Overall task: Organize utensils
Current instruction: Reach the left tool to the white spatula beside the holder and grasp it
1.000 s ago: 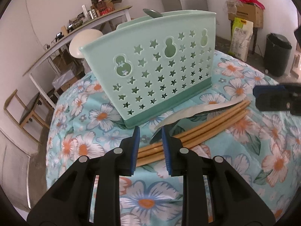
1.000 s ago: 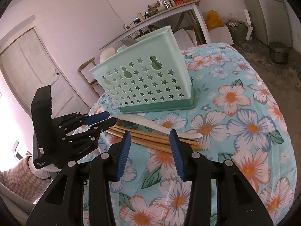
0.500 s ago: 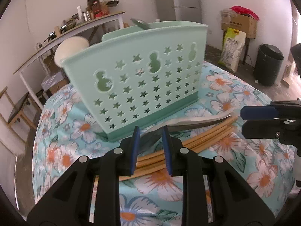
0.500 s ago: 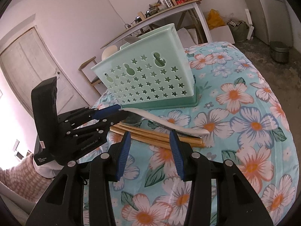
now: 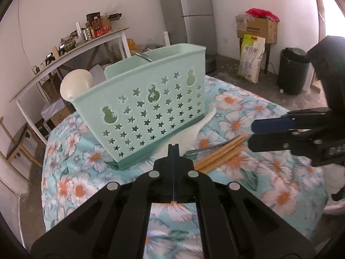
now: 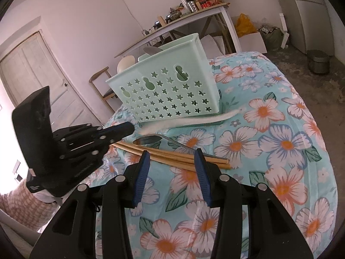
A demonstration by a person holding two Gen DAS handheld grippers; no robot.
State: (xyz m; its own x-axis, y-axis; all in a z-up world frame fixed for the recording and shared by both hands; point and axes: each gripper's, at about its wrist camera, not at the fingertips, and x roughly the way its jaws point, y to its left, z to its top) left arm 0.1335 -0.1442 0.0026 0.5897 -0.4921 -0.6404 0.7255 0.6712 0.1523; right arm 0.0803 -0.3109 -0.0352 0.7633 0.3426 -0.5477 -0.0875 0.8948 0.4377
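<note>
1. Floral tablecloth (image 6: 280,146): covers the round table, and everything below sits on it.
2. Mint basket (image 6: 168,90) with star cut-outs: upright near the middle of the cloth. A round white scoop head (image 5: 75,82) and a metal utensil (image 5: 144,56) stick out above its rim.
3. Right gripper (image 6: 171,154): jaws about half open with nothing between the pads, hovering over the chopstick bundle, not touching it.
4. Left gripper (image 5: 173,149): jaws fully closed, pads pressed flat together, tip pointing at the basket's base.
5. White spoon (image 6: 194,120): blurred, running along the foot of the basket. Its wide end is right at the left gripper's tip and its thin end is off past the basket's corner. Cannot tell if an edge is pinched.
6. Chopsticks (image 6: 215,163): bundle lying flat on the cloth in front of the basket, between the 2 grippers.
7. Metal spoon (image 6: 148,140): lying against the chopsticks on the basket side, with its bowl toward the left gripper.
</note>
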